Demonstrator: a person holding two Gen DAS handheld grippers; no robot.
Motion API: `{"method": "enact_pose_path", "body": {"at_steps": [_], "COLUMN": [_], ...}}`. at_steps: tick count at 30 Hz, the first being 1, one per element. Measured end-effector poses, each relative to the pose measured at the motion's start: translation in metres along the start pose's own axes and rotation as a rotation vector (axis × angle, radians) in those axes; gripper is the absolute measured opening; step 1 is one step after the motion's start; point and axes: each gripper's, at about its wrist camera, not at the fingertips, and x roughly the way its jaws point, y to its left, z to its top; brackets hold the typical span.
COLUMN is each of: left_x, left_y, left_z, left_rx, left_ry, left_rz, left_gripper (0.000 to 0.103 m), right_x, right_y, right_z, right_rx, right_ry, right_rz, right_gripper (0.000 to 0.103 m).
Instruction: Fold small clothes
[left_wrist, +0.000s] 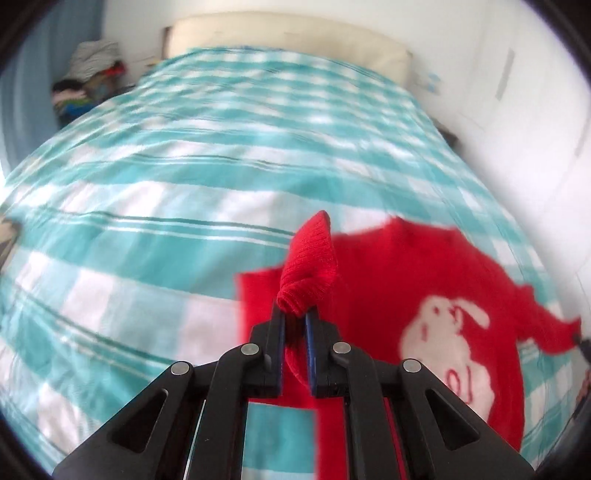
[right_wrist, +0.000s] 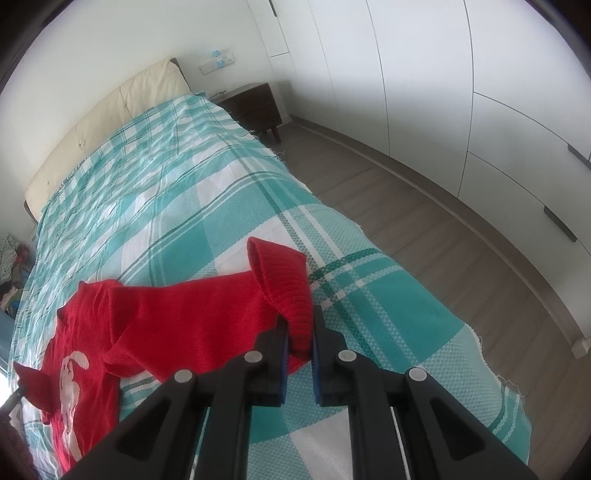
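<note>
Red sweater (right_wrist: 177, 317) spread across the checked bedspread (right_wrist: 207, 192), long axis cuff to cuff, left gripper (left_wrist: 295, 317) clamped on one ribbed cuff and right gripper (right_wrist: 300, 325) on the other, body between them.

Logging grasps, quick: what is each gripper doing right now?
Left gripper: shut on a ribbed cuff of the red knitted sweater.
Right gripper: shut on the sweater's other ribbed cuff.

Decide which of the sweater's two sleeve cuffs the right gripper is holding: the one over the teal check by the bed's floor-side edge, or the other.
The right gripper holds the floor-side cuff; the left gripper holds the other cuff.
</note>
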Motion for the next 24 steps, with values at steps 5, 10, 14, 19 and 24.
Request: {"method": "enact_pose_path", "body": {"at_steps": [5, 10, 14, 19, 24], "left_x": [-0.02, 0.001, 0.025, -0.008, -0.019], "left_y": [0.141, 0.197, 0.205, 0.197, 0.135], "left_z": [-0.014, -0.054, -0.074, -0.071, -0.068], "left_rx": [-0.286, -0.389, -0.406, -0.375, -0.045], "left_ry": [-0.046, 0.021, 0.157, 0.067, 0.083], "left_rz": [0.27, 0.347, 0.3, 0.253, -0.146], "left_gripper": [0.007, 0.006, 0.012, 0.079, 0.089], "right_x": [0.001, 0.005, 0.009, 0.007, -0.03], "right_y": [-0.001, 0.006, 0.008, -0.003, 0.006], "right_z": [-0.002, -0.008, -0.011, -0.013, -0.016], "right_rx": [0.016, -0.012, -0.029, 0.014, -0.017], "right_ry": [0.006, 0.014, 0.026, 0.045, -0.102], "right_rz": [-0.018, -0.063, -0.091, -0.091, -0.165], "right_gripper": [0.01, 0.01, 0.01, 0.048, 0.078]}}
